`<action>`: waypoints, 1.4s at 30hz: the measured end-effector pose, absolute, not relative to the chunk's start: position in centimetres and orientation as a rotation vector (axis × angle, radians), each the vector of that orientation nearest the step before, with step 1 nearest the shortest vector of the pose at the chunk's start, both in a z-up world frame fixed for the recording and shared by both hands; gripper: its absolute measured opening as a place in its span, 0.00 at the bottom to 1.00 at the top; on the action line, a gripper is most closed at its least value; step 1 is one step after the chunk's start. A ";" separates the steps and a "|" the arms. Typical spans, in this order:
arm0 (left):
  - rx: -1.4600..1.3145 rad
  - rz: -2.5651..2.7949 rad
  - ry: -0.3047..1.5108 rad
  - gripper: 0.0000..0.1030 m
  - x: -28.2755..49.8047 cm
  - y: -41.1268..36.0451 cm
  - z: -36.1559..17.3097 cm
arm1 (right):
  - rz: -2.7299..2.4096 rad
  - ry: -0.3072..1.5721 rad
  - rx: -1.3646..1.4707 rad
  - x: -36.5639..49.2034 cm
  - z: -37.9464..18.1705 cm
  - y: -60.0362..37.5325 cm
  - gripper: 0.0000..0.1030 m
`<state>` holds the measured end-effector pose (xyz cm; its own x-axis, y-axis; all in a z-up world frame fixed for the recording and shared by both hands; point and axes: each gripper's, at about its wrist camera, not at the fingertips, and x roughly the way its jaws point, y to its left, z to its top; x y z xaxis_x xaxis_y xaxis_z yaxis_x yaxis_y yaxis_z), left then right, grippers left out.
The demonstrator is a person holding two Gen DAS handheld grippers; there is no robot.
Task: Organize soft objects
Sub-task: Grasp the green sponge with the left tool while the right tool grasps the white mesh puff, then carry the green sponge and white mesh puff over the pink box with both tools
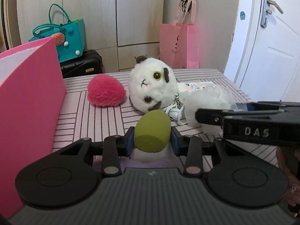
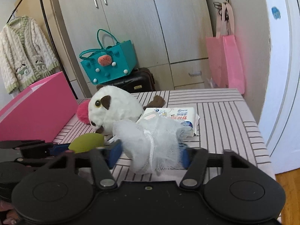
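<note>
Left gripper (image 1: 152,137): I have its two blue-padded fingers (image 1: 129,140) pinching a green egg-shaped makeup sponge (image 1: 151,131), one pad on each side, at the near edge of the table.
Right gripper (image 2: 151,155): I see its fingers (image 2: 114,152) set either side of a white mesh bath pouf (image 2: 150,140); the pouf fills the gap between them and both pads touch it.
Table (image 1: 97,123): a pink cloth with dark stripes covers it.
Plush cat (image 1: 152,88): a white toy with brown patches and yellow eyes lies on its side at the table's centre, just beyond the sponge.
Bell (image 1: 173,113): a small silver bell hangs at the cat's neck, near the sponge.
Pink pompom (image 1: 106,91): a fluffy ball lies just left of the cat.
Pink box (image 1: 28,93): it stands open at the left edge of the table.
Tissue pack (image 2: 172,115): a white printed pack lies flat behind the pouf, right of the cat.
Far background: a teal tote bag (image 2: 110,61) sits on a black suitcase (image 2: 138,82); a pink shopping bag (image 2: 225,61) hangs at right.
</note>
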<state>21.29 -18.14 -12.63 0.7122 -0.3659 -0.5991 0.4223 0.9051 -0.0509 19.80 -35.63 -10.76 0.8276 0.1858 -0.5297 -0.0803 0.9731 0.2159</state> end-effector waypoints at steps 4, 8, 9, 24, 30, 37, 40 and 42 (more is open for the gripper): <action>0.021 -0.480 0.653 0.36 20.7 -17.6 -11.9 | 0.173 0.539 0.136 17.6 -9.9 -34.7 0.31; 0.001 -0.502 0.617 0.36 19.0 -17.3 -10.9 | 0.147 0.493 0.113 15.2 -8.8 -34.1 0.26; -0.010 -0.515 0.613 0.36 18.7 -17.2 -10.7 | 0.140 0.491 0.122 14.9 -8.7 -34.3 0.26; -0.095 -0.668 0.648 0.36 15.0 -13.8 -7.9 | 0.145 0.560 0.232 12.2 -8.5 -36.4 0.25; -0.068 -0.688 0.672 0.36 13.5 -12.3 -7.8 | 0.250 0.600 0.314 10.8 -8.8 -36.3 0.25; -0.032 -0.751 0.755 0.36 12.4 -10.6 -7.7 | 0.307 0.649 0.317 9.4 -8.5 -35.4 0.25; 0.009 -0.785 0.789 0.36 12.2 -10.7 -7.6 | 0.334 0.658 0.338 8.7 -8.1 -35.4 0.25; 0.030 -0.813 0.822 0.36 12.3 -10.9 -7.3 | 0.331 0.675 0.368 8.2 -8.1 -35.5 0.25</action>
<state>12.30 -10.95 -7.33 0.4028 -0.6324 -0.6617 0.6546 0.7043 -0.2746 8.23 -35.51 -8.10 0.7337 0.4108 -0.5413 -0.1763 0.8844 0.4322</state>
